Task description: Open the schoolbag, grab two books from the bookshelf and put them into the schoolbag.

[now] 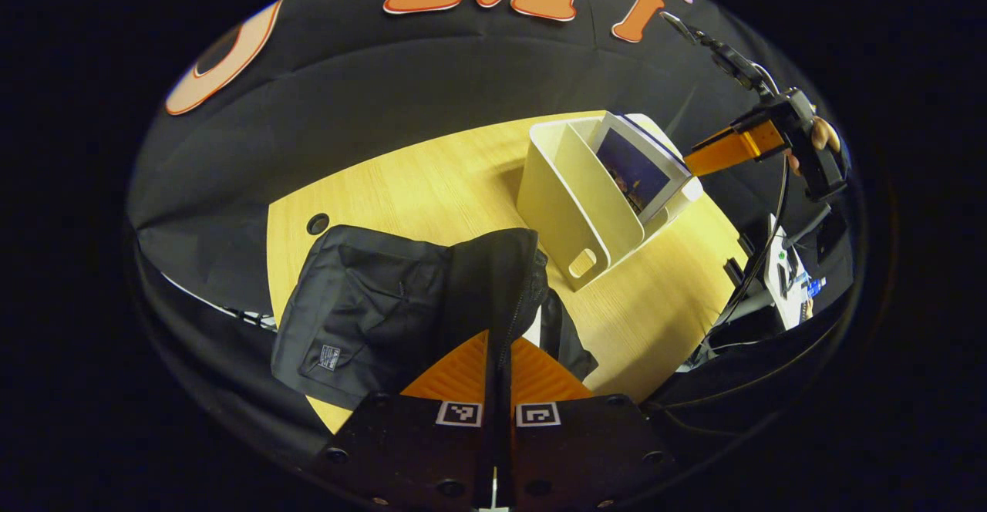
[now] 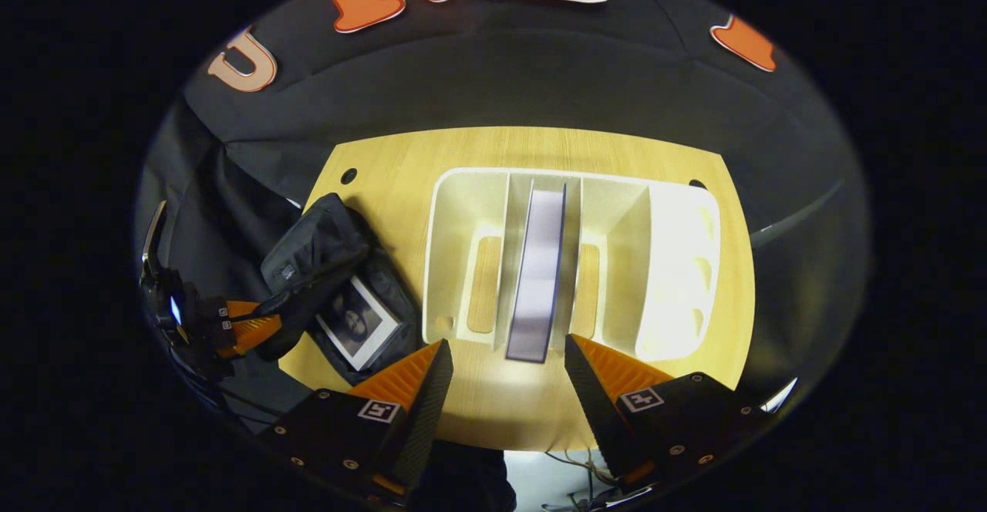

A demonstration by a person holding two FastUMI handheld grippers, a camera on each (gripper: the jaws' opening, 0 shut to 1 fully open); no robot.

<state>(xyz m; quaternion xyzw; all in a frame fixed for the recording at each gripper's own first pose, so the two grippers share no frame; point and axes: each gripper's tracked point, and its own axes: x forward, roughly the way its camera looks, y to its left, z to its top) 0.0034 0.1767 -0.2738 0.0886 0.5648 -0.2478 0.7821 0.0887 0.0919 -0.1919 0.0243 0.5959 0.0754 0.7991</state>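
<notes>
Schoolbag [image 2: 324,265] lies open at the table's [image 2: 463,149] left edge with one book [image 2: 357,321] inside. Left gripper [image 1: 497,358] pinches the bag's flap. Right gripper [image 2: 505,362] hangs wide open over the second book [image 2: 538,273], upright in the shelf [image 2: 678,265]. That book is left.

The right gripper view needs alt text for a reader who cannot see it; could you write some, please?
An open claw hangs above a book standing in a white rack on a wooden table. Left, another claw pinches an open black bag with a book inside.
</notes>
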